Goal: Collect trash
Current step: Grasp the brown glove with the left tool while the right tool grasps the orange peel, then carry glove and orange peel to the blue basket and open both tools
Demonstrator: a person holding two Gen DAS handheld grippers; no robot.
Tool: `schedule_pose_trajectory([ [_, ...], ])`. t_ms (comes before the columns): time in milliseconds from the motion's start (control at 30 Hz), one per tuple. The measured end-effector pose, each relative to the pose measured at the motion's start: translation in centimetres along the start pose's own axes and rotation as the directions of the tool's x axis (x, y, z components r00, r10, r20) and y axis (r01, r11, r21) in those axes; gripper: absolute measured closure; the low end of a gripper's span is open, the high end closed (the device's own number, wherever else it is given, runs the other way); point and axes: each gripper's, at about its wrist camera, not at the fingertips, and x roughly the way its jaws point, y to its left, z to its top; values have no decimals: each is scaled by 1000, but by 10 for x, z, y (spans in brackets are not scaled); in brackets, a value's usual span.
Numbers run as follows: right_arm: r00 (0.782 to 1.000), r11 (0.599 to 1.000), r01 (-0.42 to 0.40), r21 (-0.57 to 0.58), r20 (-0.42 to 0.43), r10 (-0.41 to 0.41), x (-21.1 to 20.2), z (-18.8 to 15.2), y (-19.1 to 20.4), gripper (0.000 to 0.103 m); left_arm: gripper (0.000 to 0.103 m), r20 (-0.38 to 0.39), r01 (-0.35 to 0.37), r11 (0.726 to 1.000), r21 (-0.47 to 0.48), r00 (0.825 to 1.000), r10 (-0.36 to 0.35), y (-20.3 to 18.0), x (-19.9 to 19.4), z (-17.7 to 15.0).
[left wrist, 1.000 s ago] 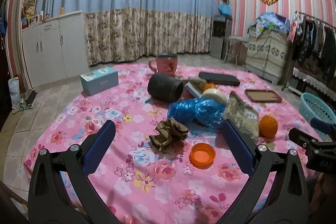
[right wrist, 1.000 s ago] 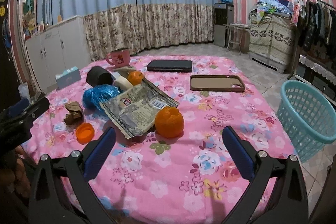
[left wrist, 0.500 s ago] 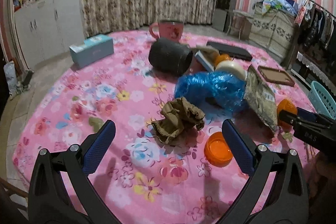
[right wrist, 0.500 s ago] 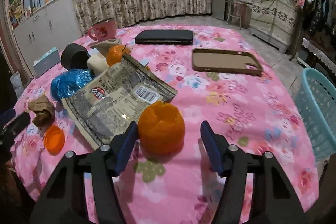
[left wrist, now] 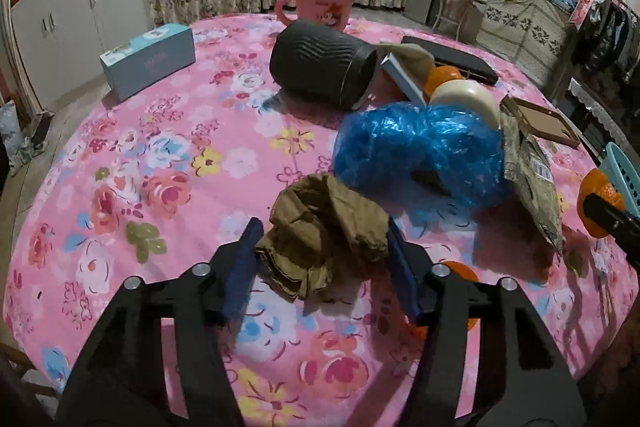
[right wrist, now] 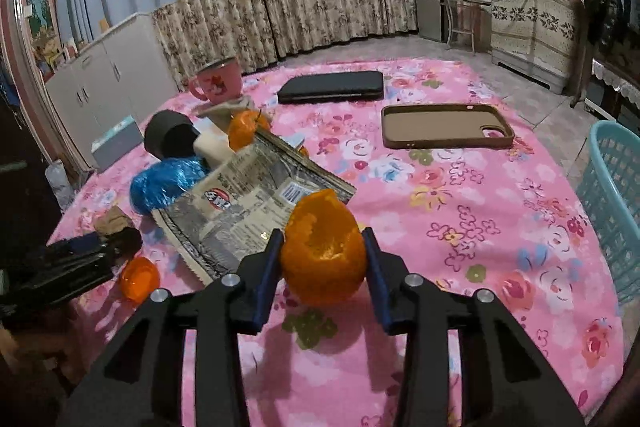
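Here the round counter (right wrist: 460,211) under its pink floral cloth carries the clutter; a teal basket (right wrist: 612,203) stands beside it, contents unseen; both tools angle downward. The left hand-held gripper (left wrist: 320,259), jaws just closing, brackets one crumpled brown paper wad (left wrist: 324,231), its pads at the wad's sides; the right hand-held gripper (right wrist: 322,259), also closing, pinches one hollow orange peel (right wrist: 324,251) on the cloth; one blue plastic bag (left wrist: 416,155), one wrapper (right wrist: 248,203); two mugs, the black (left wrist: 320,67) tipped over.
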Motion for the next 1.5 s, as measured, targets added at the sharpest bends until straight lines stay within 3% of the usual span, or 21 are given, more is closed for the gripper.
schedule_pose_trajectory([
  [67, 1000, 1000, -3, 8, 6, 2, -4, 0, -3, 63, 54, 12, 16, 1000, -3, 1000, -16, 1, -4, -1],
  [267, 996, 1000, 4, -30, 91, -2, -34, 6, -2, 63, 54, 99, 35, 999, -20, 995, -33, 4, -34, 0],
  [533, 982, 998, 28, -56, 186, -17, -58, 38, -5, 63, 54, 223, 25, 1000, 3, 974, -25, -5, -79, 23],
  [733, 969, 999, 26, -41, 247, -15, -69, 72, -12, 63, 53, 300, 63, 997, 50, 951, -75, -35, -100, 55],
  [967, 942, 1000, 19, 22, 335, -25, -82, 119, -33, 63, 53, 338, 103, 989, 105, 932, -132, -78, -110, 94],
  [1100, 931, 999, 21, 48, 364, -37, -85, 129, -51, 61, 52, 348, 120, 982, 145, 923, -164, -109, -111, 107],
  [1300, 927, 989, 119, 91, 346, -143, -88, 111, -102, 61, 52, 298, 163, 959, 233, 926, -230, -178, -80, 110],
  [1500, 872, 922, 345, 178, 304, -385, -118, 87, -187, 61, 52, 236, 259, 913, 316, 910, -340, -263, -55, 111],
])
